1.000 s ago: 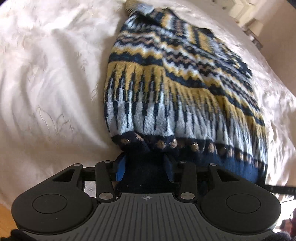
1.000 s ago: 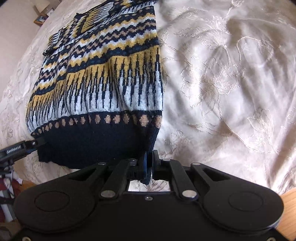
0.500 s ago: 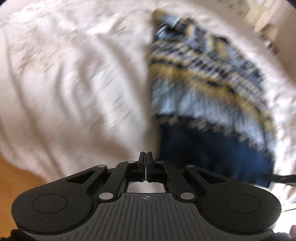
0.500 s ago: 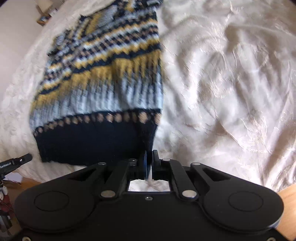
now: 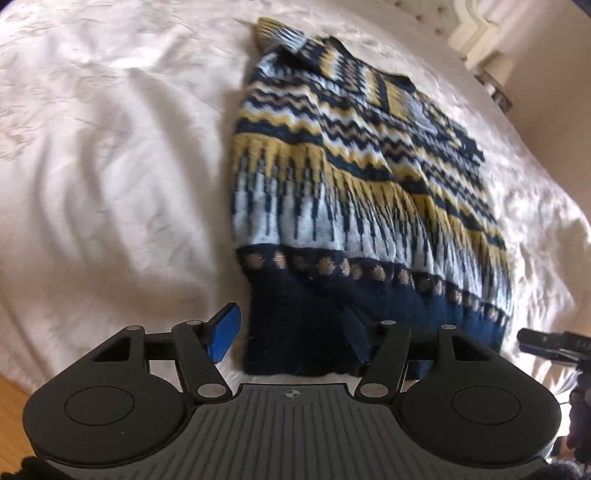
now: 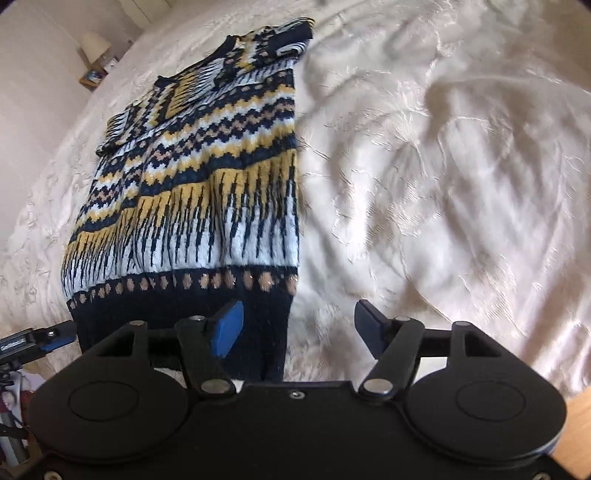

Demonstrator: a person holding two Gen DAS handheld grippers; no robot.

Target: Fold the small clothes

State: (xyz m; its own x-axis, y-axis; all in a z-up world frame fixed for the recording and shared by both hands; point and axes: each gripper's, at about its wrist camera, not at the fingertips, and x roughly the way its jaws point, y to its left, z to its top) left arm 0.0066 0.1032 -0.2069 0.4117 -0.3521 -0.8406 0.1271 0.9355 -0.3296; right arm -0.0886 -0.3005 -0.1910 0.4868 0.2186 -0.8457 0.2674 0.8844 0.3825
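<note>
Left gripper (image 5: 291,336): jaws apart, just opened; the navy hem's left corner lies between the blue pads, which do not press it.
Right gripper (image 6: 298,328): jaws likewise spread after opening; the hem's right corner sits by the left pad, free of both.
Sweater (image 5: 343,177): a folded knit in navy, yellow and pale blue zigzags, lying lengthwise on the bed, hem at the near edge, collar end farthest away.
Bedspread (image 6: 443,166): cream, embroidered, rumpled into soft ridges on either side of the knit.
Room: pale walls; a lamp (image 6: 95,45) on a small wooden table (image 6: 92,75) beyond the bed; a white carved headboard (image 5: 476,33) in the left view's corner; wood floor (image 6: 576,428) at the bed's edge.
Hard to make out: the hem's lowest edge is hidden behind both gripper bodies; far bedding blurred; clutter at the frame edges unreadable.
</note>
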